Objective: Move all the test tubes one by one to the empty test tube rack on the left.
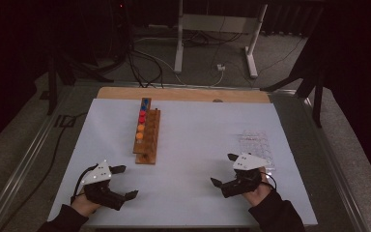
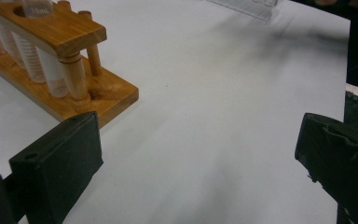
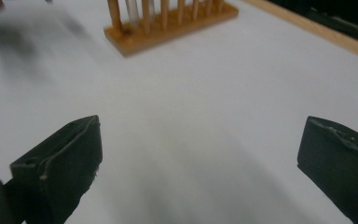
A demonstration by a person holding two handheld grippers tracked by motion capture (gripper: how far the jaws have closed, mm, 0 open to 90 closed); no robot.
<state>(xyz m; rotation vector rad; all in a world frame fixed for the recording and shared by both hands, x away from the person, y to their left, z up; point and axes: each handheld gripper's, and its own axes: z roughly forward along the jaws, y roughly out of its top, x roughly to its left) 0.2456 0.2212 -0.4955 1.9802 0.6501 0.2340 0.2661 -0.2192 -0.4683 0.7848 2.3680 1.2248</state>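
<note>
On the white table cover (image 1: 188,145): both grippers at rest near the front edge, wooden tube rack (image 1: 147,140) untouched.

The rack stands left of centre, running away from the person, its tubes upright with blue, red and orange caps; a clear plastic tray (image 1: 257,147) lies to the right, likely the receiving station. Left gripper (image 1: 121,182) sits low, just short of the rack's near end, jaws spread wide, holding nothing. Right gripper (image 1: 224,170) rests beside the tray, turned inward toward the rack, jaws likewise apart and empty. Both hands hold from behind, wrists low: judged a ready pose before the first reach.
</note>
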